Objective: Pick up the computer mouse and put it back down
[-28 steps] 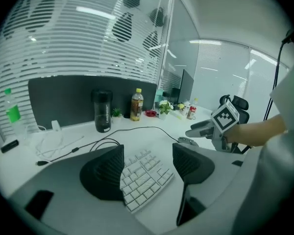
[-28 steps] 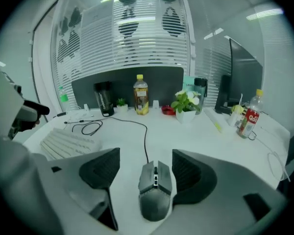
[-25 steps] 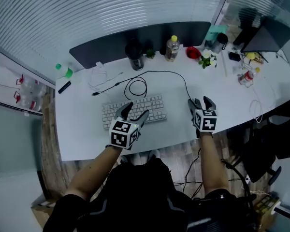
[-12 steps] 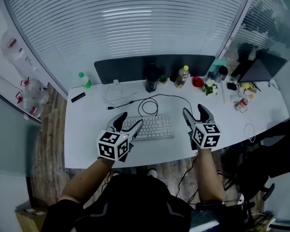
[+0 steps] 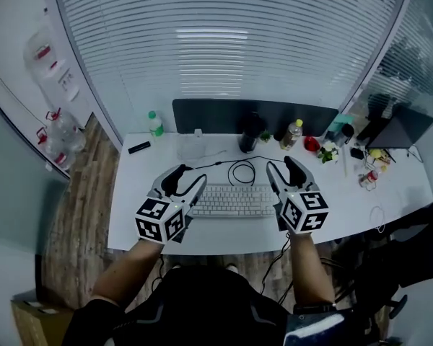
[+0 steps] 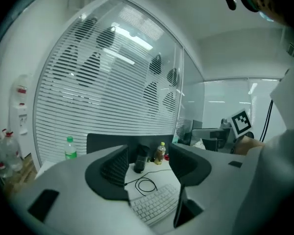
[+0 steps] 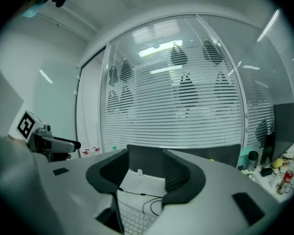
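L gripper [image 5: 185,179] & R gripper [image 5: 280,166] raised either side of keyboard [image 5: 231,200], over white desk [image 5: 130,225], both jaws apart w/ nothing between, just been closing partway

- White rectangular desk top [image 5: 130,218]
- White plastic keyboard [image 5: 231,200]; black coiled cable [image 5: 242,171]
- Dark grey partition panel [image 5: 216,114]
- Clear plastic bottle [image 5: 155,125], green cap and label
- Pale grey left gripper [image 5: 186,180], black-and-white square markers on cube

the near left of the tabletop [image 5: 130,186] is lying bare. the keyboard [image 5: 234,200] and coiled cable [image 5: 242,171] are filling the middle; a green bottle [image 5: 154,124], dark cup [image 5: 251,141] and dark panel [image 5: 216,114] are lining the far edge.
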`<state>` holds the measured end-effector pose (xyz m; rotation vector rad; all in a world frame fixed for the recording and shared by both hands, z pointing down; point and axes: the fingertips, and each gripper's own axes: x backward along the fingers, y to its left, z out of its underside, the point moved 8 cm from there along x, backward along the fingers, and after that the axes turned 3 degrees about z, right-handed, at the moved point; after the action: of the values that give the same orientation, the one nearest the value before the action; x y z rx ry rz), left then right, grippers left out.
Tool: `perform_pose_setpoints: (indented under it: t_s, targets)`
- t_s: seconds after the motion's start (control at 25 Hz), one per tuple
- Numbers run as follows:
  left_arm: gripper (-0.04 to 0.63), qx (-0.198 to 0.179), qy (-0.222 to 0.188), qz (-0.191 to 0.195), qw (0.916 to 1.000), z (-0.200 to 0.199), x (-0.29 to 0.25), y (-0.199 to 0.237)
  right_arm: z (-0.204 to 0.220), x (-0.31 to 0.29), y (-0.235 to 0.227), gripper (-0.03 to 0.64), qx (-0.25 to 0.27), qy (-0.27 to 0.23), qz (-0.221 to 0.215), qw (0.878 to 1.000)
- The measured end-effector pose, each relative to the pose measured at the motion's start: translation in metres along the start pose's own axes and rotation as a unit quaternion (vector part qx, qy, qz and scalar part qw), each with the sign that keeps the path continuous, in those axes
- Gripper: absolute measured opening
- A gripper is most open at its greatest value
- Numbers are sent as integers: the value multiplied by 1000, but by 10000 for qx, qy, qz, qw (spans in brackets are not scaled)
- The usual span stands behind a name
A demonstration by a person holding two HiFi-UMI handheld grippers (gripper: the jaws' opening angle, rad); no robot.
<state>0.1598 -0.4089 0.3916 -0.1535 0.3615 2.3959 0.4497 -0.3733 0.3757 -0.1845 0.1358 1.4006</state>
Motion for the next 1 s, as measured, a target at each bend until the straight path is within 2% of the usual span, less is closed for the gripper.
perform_pose_setpoints:
  t_s: [0.08, 0.24, 0.32, 0.44, 0.52, 0.68, 0.8, 1.0]
  targets:
    - [265, 51, -200, -123, 9997, -9, 12, 7, -13, -2, 17, 192, 39, -212, -145, 9997]
    - [255, -131, -580, -319, 9977, -25, 39, 16, -31, -4, 47, 127, 62, -425, -408, 9982]
    - [190, -143, -740, -353, 9965, -31, 53, 23, -38, -4, 60, 55, 151, -504, -499, 9974]
    - [182, -222, -812, -445, 9955, -37, 70, 31, -46, -3, 76, 51, 239, -575, -627, 9961]
    - [146, -315, -924, -542, 9937, -42, 79, 34, -50, -1, 83, 51, 217, -611, -681, 9956]
    - [56, -422, -1397, -845, 9857, -51, 95, 40, -53, 0, 95, 24, 162, -601, -714, 9955]
    - [35, -373, -1342, -830, 9868, -55, 99, 42, -51, -1, 99, 2, 193, -488, -660, 9964]
    - [29, 13, -942, -513, 9942, -60, 95, 42, -49, 0, 99, 2, 51, -538, -636, 9965]
